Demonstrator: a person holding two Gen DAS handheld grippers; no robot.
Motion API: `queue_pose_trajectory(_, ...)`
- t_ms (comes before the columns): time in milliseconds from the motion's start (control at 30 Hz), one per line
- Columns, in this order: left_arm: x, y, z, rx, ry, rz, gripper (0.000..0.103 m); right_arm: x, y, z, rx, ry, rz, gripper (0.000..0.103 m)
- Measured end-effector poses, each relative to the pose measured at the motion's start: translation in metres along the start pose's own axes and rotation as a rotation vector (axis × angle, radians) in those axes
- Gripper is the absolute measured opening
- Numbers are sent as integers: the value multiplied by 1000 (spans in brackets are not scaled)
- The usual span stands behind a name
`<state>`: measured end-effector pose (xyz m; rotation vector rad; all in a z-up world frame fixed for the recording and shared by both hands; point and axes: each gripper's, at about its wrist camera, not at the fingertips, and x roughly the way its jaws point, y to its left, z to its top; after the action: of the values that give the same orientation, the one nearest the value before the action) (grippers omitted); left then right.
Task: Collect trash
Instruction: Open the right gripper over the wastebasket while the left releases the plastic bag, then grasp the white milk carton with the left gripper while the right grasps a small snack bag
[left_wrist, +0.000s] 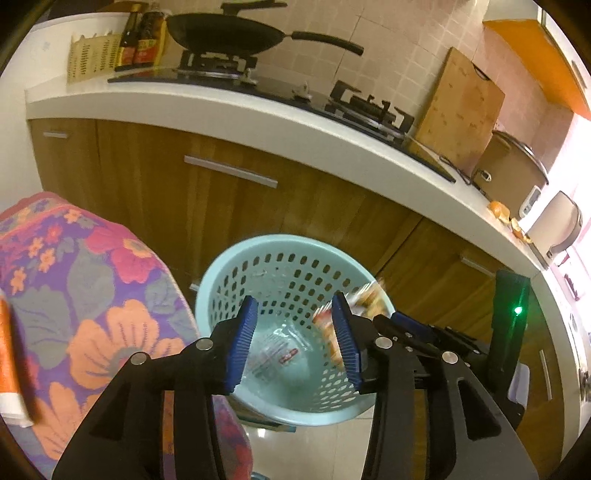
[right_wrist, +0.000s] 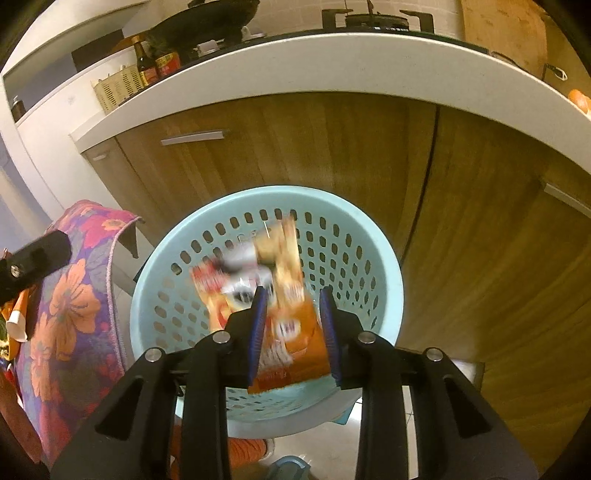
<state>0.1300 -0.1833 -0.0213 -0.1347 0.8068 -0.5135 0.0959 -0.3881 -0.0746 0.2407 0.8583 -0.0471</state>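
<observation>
Blue-padded left gripper (left_wrist: 295, 339) gapes empty above the basket (left_wrist: 221, 266); only the right view shows right gripper (right_wrist: 293, 328) part-open around a blurred orange wrapper (right_wrist: 291, 332), grip unclear.

Pale turquoise basket (right_wrist: 384, 266), its wall dotted with rows of oval holes. Over it an orange wrapper (right_wrist: 291, 332), white lettering, red and white patches at its blurred top. Blue ribbed fingers (right_wrist: 258, 328) on black frames, same blue on the other pair (left_wrist: 242, 343). Down in the basket, a clear wrapper (left_wrist: 275, 354) with a red label. Beside it a purple cloth (left_wrist: 85, 295), big orange and red flowers, grey leaves. Brown wood-grain cabinets (left_wrist: 221, 210), grey handles, white bench (left_wrist: 229, 107) above, black wok (left_wrist: 225, 33), beige tiles (left_wrist: 388, 40).
</observation>
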Motion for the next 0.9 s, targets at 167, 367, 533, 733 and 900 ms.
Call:
queue_pose_trajectory(167, -28, -1, 2, 13, -47, 8, 46, -13, 5, 0, -10, -31, 17, 49)
queue_pose_trajectory(367, -73, -5, 1, 44, -124, 17, 47, -38, 25, 3, -40, -77, 50, 49)
queue_pose_trajectory(533, -119, -5, -4, 70, -201, 43, 53, -67, 51, 4, -97, -139, 90, 49)
queue_pose_trajectory(733, -173, 10, -17, 50, -267, 84, 57, -94, 96, -2, -190, -187, 172, 49)
queue_pose_trajectory(900, -219, 35, -38, 27, -329, 172, 62, -107, 142, -15, -280, -210, 243, 49)
